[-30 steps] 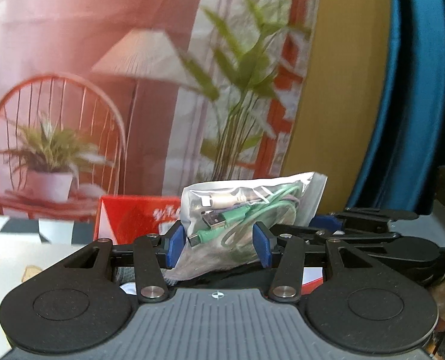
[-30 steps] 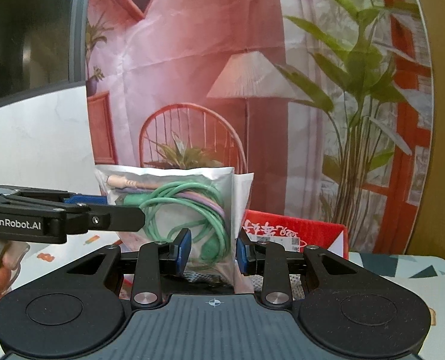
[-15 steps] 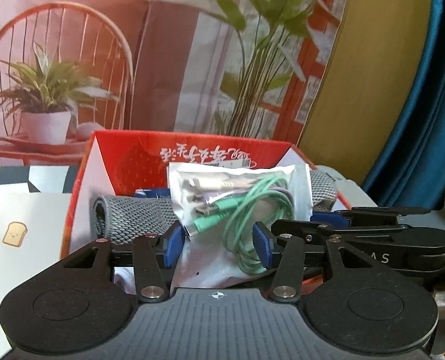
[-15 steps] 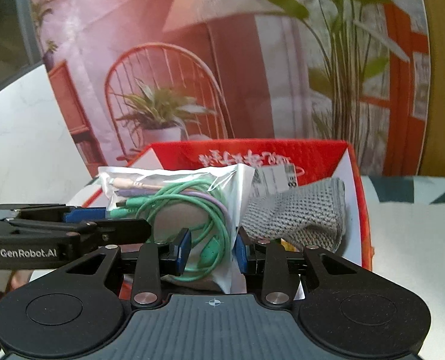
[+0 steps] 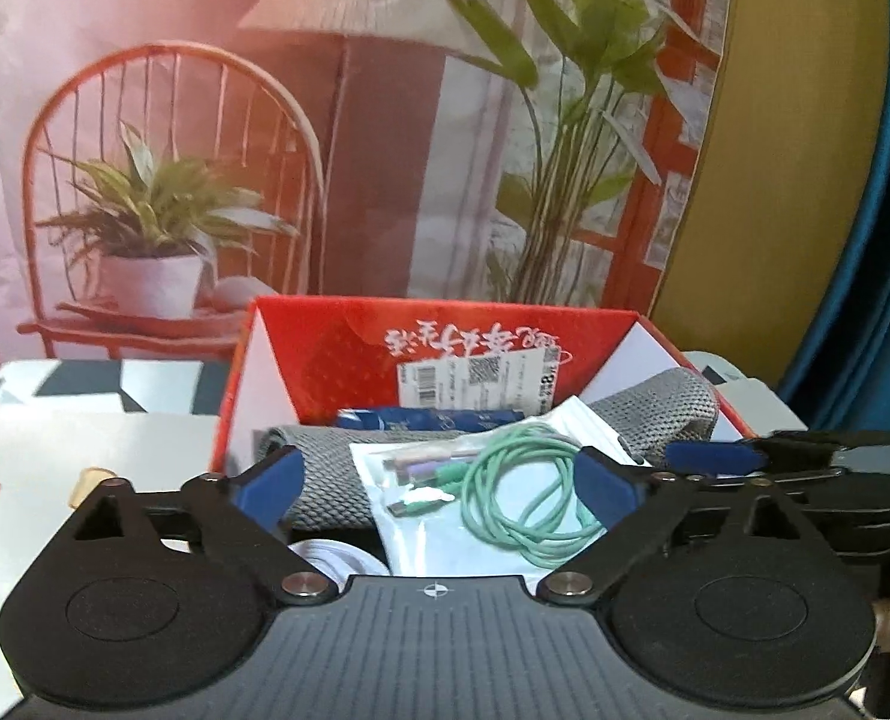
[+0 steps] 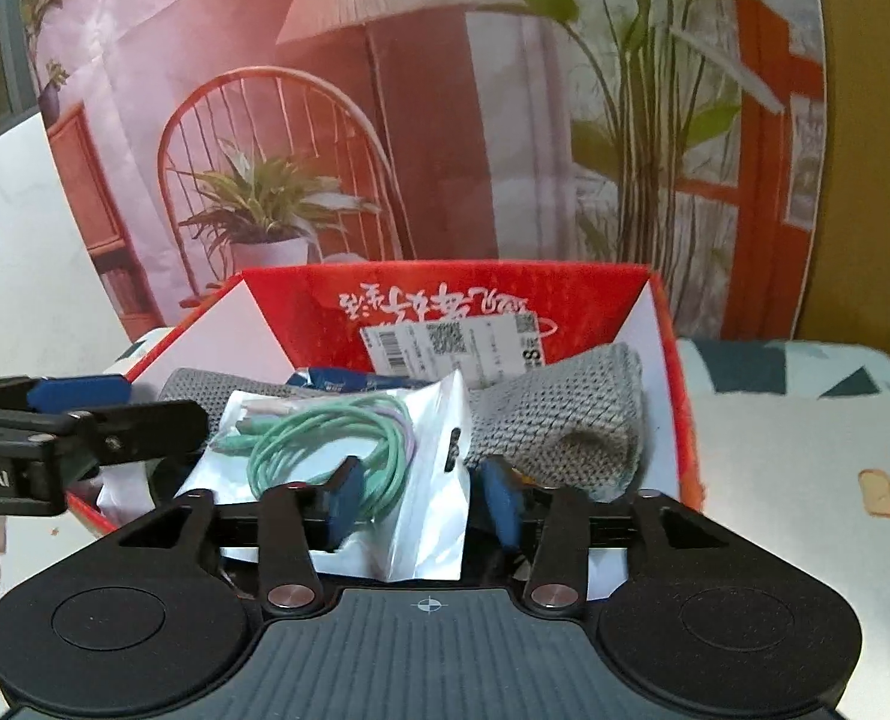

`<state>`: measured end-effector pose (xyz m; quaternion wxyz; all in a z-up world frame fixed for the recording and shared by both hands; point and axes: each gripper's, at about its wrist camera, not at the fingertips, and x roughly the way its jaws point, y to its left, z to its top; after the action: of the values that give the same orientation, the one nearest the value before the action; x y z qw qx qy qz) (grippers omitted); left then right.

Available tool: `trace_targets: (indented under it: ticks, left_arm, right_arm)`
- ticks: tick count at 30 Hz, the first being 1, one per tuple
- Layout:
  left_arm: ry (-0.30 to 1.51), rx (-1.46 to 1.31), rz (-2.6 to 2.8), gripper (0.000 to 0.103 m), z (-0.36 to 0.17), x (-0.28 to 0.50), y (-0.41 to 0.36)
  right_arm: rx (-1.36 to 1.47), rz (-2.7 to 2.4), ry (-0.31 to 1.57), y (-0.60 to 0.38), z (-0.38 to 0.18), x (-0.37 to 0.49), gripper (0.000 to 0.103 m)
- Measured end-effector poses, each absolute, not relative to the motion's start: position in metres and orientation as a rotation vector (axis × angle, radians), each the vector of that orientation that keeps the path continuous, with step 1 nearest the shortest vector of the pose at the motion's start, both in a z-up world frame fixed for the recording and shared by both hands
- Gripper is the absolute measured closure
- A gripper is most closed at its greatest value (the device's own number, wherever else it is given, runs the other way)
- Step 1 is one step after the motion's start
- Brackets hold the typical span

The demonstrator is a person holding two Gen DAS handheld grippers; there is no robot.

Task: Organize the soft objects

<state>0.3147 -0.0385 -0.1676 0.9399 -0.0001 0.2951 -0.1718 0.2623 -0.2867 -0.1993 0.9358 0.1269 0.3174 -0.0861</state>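
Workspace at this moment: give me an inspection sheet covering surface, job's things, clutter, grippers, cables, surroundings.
Surface: pale patterned tabletop.
Job's things: clear plastic bag of green cable lying in the red cardboard box on a grey knitted cloth.
Clutter: dark blue packet in the box.
Grippers: left gripper opening, pads clear of the bag; right gripper opening, bag between its jaws.
Cables: only the bagged one.
Surroundings: printed backdrop of chair and plants; blue curtain.

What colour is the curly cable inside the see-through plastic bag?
Mint green, coiled beside a pale purple one. The coiled mint-green cable shows best in the left wrist view.
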Motion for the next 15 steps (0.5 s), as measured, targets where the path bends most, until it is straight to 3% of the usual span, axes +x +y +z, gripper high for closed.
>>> trace_targets:
  ticks: [9, 11, 15]
  left_arm:
    - [0.608, 0.058, -0.277, 0.0, -0.153, 0.301, -0.036]
    - [0.607, 0.073, -0.251, 0.0, -0.149, 0.298, -0.034]
    - [0.581, 0.094, -0.205, 0.0, -0.14, 0.287, -0.032]
  right_arm:
    - [0.222, -0.224, 0.598, -0.285, -0.179, 0.243, 0.006]
    - [0.222, -0.227, 0.591, -0.283, -0.176, 0.24, 0.0]
    - [0.231, -0.227, 0.585, -0.281, -0.168, 0.233, 0.0]
